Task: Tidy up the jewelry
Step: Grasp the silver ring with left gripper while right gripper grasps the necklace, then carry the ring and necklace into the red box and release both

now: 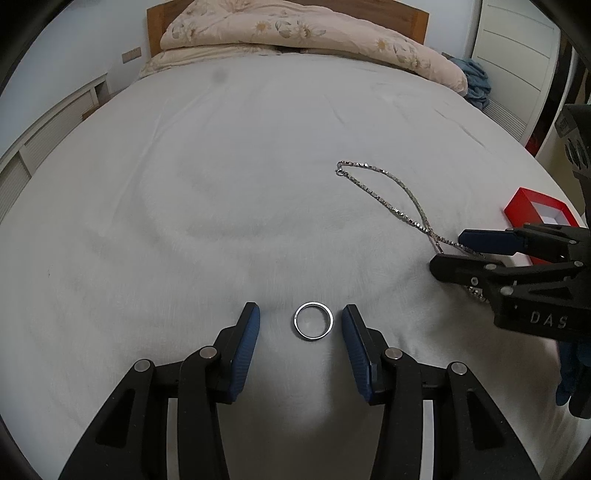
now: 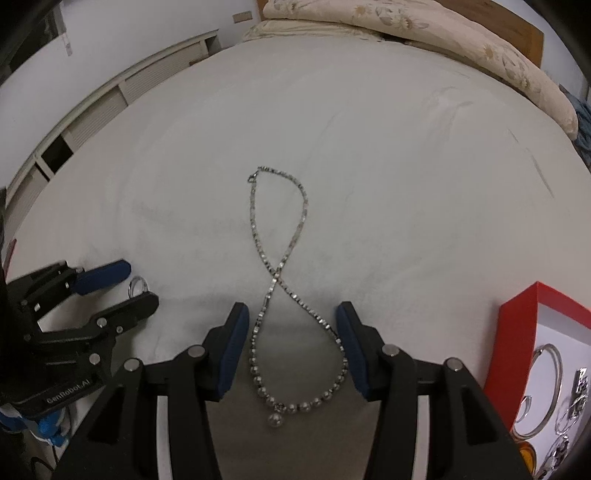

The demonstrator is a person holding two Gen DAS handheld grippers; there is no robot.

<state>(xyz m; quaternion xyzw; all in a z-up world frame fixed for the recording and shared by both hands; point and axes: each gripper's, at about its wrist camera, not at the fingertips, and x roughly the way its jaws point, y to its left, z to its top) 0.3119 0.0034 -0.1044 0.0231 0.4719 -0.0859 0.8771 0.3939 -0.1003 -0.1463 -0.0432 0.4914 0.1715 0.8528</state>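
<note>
A silver ring (image 1: 313, 320) lies flat on the white bed sheet (image 1: 221, 184), between the fingers of my open left gripper (image 1: 300, 317); neither pad touches it. It also shows in the right wrist view (image 2: 137, 285), between the left gripper's fingers (image 2: 142, 284). A silver necklace (image 2: 280, 273) with a pearl pendant lies in a figure-eight. Its lower loop sits between the fingers of my open right gripper (image 2: 291, 314). In the left wrist view the necklace (image 1: 384, 195) runs to the right gripper (image 1: 448, 249). A red jewelry box (image 2: 517, 332) stands at the right.
The box also shows in the left wrist view (image 1: 532, 203) and holds a bangle (image 2: 546, 384) and other silver pieces. A floral duvet (image 1: 295, 33) is piled at the headboard. White cabinets (image 2: 110, 96) line the left wall.
</note>
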